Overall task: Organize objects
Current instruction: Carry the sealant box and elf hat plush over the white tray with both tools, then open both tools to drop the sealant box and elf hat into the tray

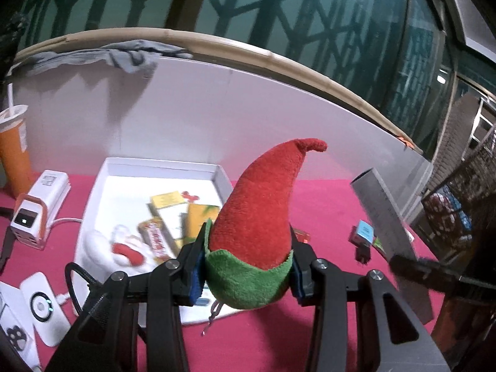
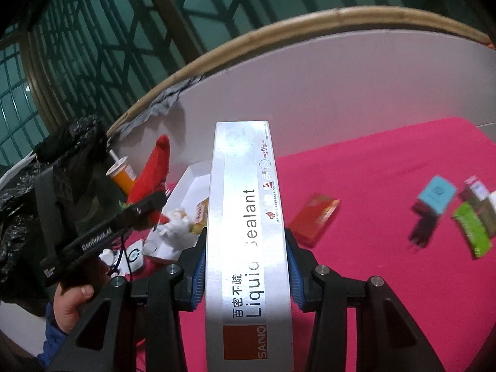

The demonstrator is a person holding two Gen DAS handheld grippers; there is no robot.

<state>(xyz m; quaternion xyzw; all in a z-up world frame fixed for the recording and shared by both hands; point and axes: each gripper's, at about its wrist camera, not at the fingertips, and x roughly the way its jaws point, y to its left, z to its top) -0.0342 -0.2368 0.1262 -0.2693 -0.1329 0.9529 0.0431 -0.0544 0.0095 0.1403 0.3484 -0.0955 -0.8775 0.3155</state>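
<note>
A: Left hand-held gripper (image 1: pixel 248 266): blue pads clamped on the green base of a red plush cone (image 1: pixel 257 217), tip upward. It hangs above the near right corner of the white tray (image 1: pixel 93 192) on the pink desk (image 1: pixel 325 217).

B: Tray contents?

A: Yellow packets (image 1: pixel 167 200), a snack bar (image 1: pixel 155 241), a white-and-red plush (image 1: pixel 124 248). An orange cup (image 1: pixel 12 152) with a straw stands left of it; white chargers (image 1: pixel 37 204) nearby.

B: Right side?

A: Right hand-held gripper (image 2: pixel 246 266) closed on a long silver box (image 2: pixel 245 217) printed "Liquid Sealant", lengthwise between the pads, off the desk. Loose beyond it: a red box (image 2: pixel 313 217), a blue box (image 2: pixel 437 193), a green packet (image 2: pixel 474 232), all blurred. The person's hand (image 2: pixel 71 303) grips the left tool's handle.
</note>
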